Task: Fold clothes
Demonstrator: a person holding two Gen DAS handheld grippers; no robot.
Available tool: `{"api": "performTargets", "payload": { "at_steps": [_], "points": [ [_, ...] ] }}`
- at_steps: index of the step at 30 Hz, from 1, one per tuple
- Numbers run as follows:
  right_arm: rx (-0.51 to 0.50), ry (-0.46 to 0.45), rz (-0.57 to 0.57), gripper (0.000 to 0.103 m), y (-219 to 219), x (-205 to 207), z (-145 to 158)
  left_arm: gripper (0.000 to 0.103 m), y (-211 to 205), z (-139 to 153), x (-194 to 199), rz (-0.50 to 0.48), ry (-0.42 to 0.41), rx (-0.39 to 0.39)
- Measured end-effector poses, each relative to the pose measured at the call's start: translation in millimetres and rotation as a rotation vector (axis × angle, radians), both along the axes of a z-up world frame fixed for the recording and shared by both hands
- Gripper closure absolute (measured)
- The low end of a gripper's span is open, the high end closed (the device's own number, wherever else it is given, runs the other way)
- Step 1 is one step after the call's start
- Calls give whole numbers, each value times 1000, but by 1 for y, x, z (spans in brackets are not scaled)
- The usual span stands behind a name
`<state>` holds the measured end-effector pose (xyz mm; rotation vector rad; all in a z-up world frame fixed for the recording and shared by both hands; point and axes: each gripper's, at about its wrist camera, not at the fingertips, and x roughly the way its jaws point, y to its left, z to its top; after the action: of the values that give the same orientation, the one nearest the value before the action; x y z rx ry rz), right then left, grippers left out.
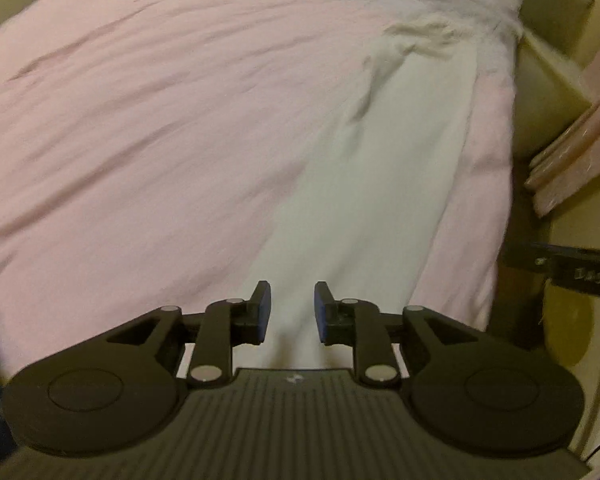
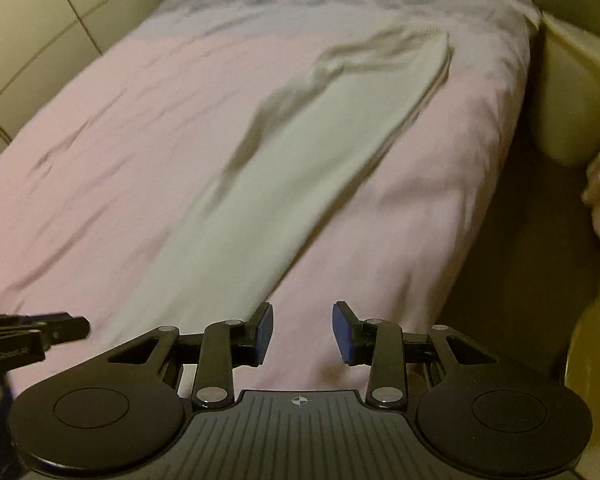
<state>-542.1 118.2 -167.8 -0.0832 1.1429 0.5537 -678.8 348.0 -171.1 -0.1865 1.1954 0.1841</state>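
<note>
A long white garment [image 1: 380,184] lies stretched lengthwise on the pink bed sheet [image 1: 140,140], its far end bunched and creased. My left gripper [image 1: 292,312] hovers open over the garment's near end, nothing between its blue pads. From the right wrist view the same white garment [image 2: 300,168] runs from lower left to upper right across the pink sheet [image 2: 120,152]. My right gripper [image 2: 302,332] stands open above bare sheet, just right of the garment's near end. The left gripper's black body [image 2: 24,338] shows at the left edge.
The bed's right edge drops to a dark gap [image 2: 520,240] beside a cream bin [image 2: 572,92]. Pale cabinet panels [image 2: 40,40] flank the left side. Folded pinkish cloth [image 1: 572,148] sits at the right. The other gripper's black part [image 1: 572,268] shows at the right edge.
</note>
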Motion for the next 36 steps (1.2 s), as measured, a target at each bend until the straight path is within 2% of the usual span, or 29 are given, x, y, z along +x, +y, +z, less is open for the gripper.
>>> {"api": "performTargets", "payload": {
  "at_steps": [4,6,9,16,23,25,29,32,36],
  "points": [
    [-40,-48,48,66,14,-61,43,84,9,26,-52,17,43,30],
    [-79,-59,54,66,20,-84,58,76,8,44,-69,13,24,35],
    [-81,-36,31,66,19,-113,72,74,5,66,-90,-13,-9,41],
    [-57,17,-24,66,5,-166,78,74,-5,88,-114,-78,-45,53],
    [-23,-7,-88,66,3,-176,86,73,-3,92,-121,-146,-71,63],
    [-17,-38,-81,66,6,-179,88,71,12,78,-123,-102,-66,18],
    [-42,-188,29,66,15,-192,81,70,52,38,-129,34,-46,-109],
    [-118,-313,171,66,31,-208,52,70,82,8,-133,136,-32,-205],
    [-195,-342,379,66,60,-231,5,66,113,-36,-139,291,-21,-372]
  ]
}}
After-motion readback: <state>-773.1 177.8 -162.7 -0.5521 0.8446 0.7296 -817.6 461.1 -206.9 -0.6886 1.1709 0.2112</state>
